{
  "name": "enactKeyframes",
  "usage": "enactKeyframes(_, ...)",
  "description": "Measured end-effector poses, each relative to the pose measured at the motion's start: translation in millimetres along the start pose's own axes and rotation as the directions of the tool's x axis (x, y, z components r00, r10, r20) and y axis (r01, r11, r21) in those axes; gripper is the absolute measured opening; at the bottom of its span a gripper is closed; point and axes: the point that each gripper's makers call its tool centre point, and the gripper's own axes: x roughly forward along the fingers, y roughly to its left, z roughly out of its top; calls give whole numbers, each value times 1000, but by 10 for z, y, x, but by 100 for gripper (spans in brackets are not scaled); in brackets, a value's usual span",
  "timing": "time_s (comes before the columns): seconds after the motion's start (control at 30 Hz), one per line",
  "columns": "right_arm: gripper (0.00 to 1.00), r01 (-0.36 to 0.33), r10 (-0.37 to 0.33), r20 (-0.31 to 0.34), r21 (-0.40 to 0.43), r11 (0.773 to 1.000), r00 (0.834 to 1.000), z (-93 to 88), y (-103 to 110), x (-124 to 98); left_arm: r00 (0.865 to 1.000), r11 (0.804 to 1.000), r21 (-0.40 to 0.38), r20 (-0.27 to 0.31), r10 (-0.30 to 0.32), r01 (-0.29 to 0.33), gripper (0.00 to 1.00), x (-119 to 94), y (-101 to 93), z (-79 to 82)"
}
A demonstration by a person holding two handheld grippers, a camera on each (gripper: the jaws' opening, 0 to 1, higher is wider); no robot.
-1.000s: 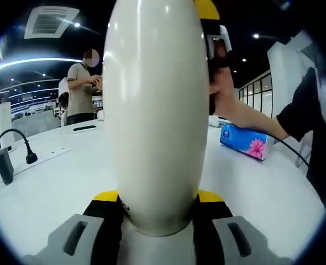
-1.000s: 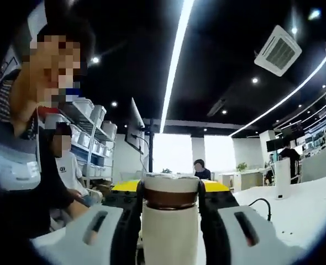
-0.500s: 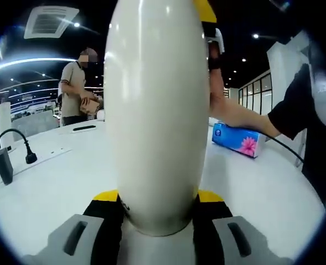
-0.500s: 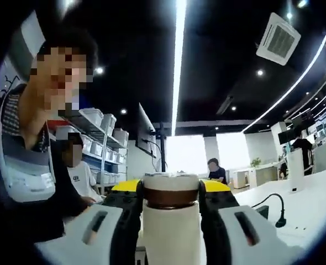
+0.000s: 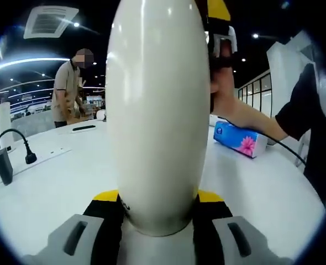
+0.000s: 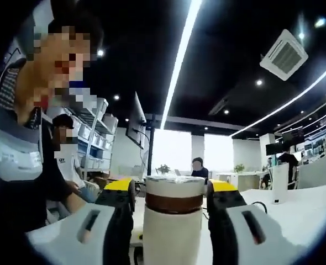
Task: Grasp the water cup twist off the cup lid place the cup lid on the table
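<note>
- Left gripper view: my left tool (image 5: pixel 157 207) is clamped on the lower body of the water cup (image 5: pixel 157 110), one yellow-tipped jaw pressed against each side. The cup's long axis runs straight up and away from this tool, so its top end lies far from these jaws.
- Near the cup's top, on its right, my right tool (image 5: pixel 219 27) shows, with my hand (image 5: pixel 222 83) behind it. That tool is the nearer one to the lid end.
- To the right of the cup a blue tissue pack (image 5: pixel 241 139) lies on the white table (image 5: pixel 52 182); to the cup's left a black plug and cable (image 5: pixel 26 150) rest on the table, well apart from the cup. Bare table on both sides looks free for setting the lid down.
- Right gripper view: the cup lid (image 6: pixel 174 194), white with a brown band, stands upright between the jaws of my right tool. The jaws flank the lid closely, but I cannot tell whether they press it or have slackened.
- Beyond the lid, people sit at distant desks, out of my way.
</note>
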Motion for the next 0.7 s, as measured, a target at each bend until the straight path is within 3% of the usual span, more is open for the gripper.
enactKeyframes(0.13, 59, 68, -68, -7, -43, 997, 998, 15, -6, 12, 1000, 1000, 0, 0, 0, 0, 51, 0, 3, 3)
enactKeyframes(0.2, 59, 132, -132, -9, -68, 989, 991, 37, -71, -7, 1000, 1000, 0, 0, 0, 0, 51, 1, 6, 3)
enactKeyframes(0.37, 59, 219, -220, 5, -124, 968, 975, 117, -70, -43, 1000, 1000, 0, -1, 0, 0, 51, 7, 20, 8)
enactKeyframes(0.5, 58, 293, -298, 4, -179, 939, 955, 151, -66, -55, 1000, 1000, -1, -1, 0, 0, 51, 7, 14, 10)
enactKeyframes(0.7, 57, 399, -424, -16, -304, 865, 906, 139, -38, -66, 1000, 1000, 0, -1, 0, 0, 51, 1, -54, 25)
